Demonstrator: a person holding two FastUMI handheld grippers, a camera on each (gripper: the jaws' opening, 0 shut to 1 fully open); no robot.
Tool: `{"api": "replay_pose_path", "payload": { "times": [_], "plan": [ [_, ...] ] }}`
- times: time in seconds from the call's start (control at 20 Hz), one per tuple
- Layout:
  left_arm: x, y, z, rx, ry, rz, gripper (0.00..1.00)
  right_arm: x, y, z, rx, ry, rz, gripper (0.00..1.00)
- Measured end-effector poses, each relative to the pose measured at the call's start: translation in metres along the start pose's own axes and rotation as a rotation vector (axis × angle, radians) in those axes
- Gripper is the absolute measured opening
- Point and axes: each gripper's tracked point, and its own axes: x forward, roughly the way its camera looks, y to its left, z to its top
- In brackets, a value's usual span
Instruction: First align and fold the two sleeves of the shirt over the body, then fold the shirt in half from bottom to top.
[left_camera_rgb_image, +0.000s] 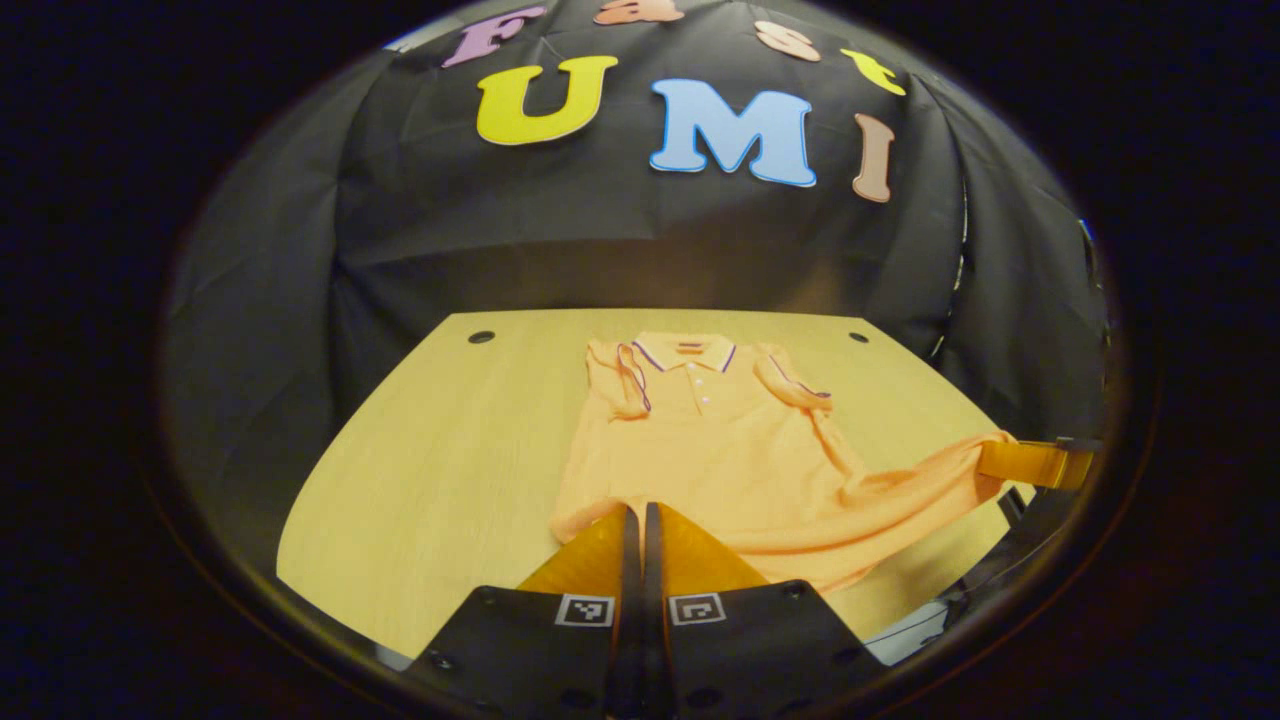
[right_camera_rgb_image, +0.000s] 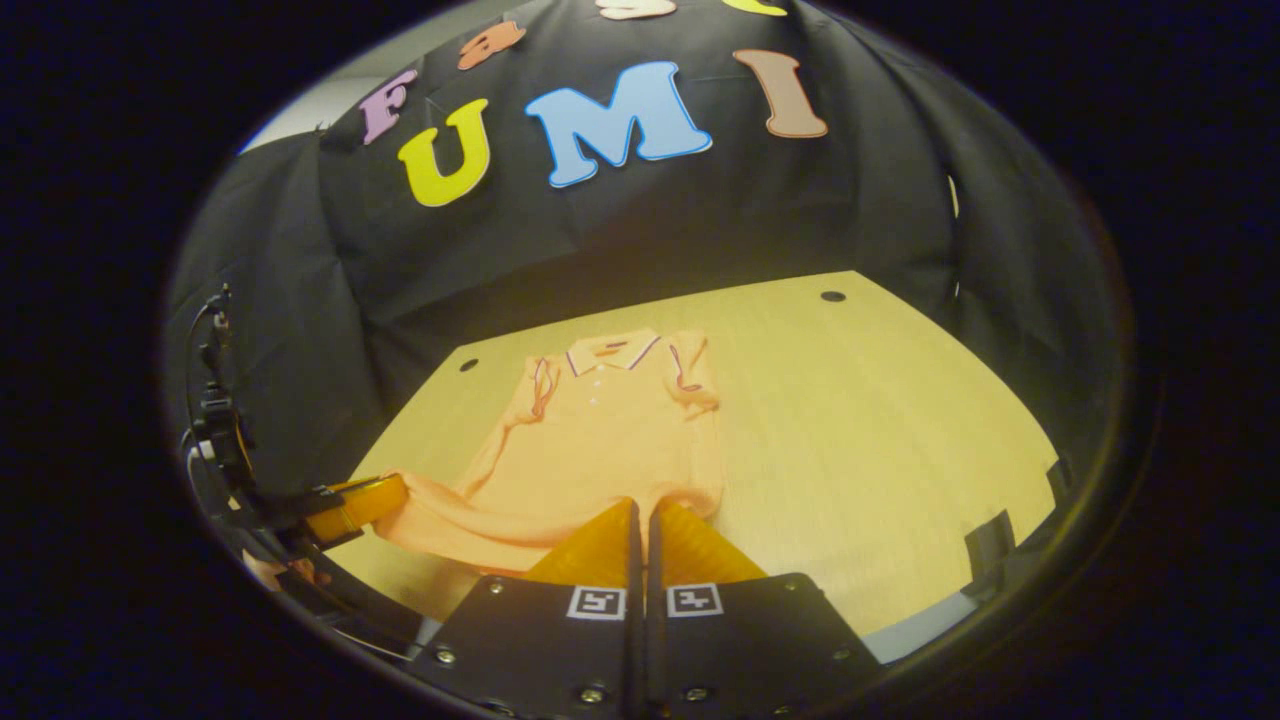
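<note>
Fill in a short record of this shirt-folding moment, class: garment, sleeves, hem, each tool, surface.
garment: orange polo shirt, collar toward the booth wall
sleeves: both folded in over the body
hem: near corners lifted, cloth stretched between the tools
left tool: fingers closed on the hem corner on its side
right tool: fingers closed on the other hem corner
surface: wooden table
stage: bottom-to-top fold apparently starting

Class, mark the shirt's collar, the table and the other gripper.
Collar (left_camera_rgb_image: 686, 351): left gripper view, its striped front edge.
Table (left_camera_rgb_image: 440, 470): left gripper view, bare wood left of the shirt.
Right gripper (left_camera_rgb_image: 1030, 462): left gripper view, its fingers.
</note>
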Motion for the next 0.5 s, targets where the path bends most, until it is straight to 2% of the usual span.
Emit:
{"api": "replay_pose_path", "payload": {
  "times": [0.25, 0.5],
  "plan": [
    [0.051, 0.000, 0.047, 0.001, -0.025, -0.049, 0.06, 0.038, -0.006, 0.052, 0.023, -0.044, -0.045, 0.01],
    [0.101, 0.001, 0.085, 0.030, -0.031, -0.107, 0.06, 0.069, -0.009, 0.084, 0.025, -0.070, -0.101, 0.01]
  ]
}}
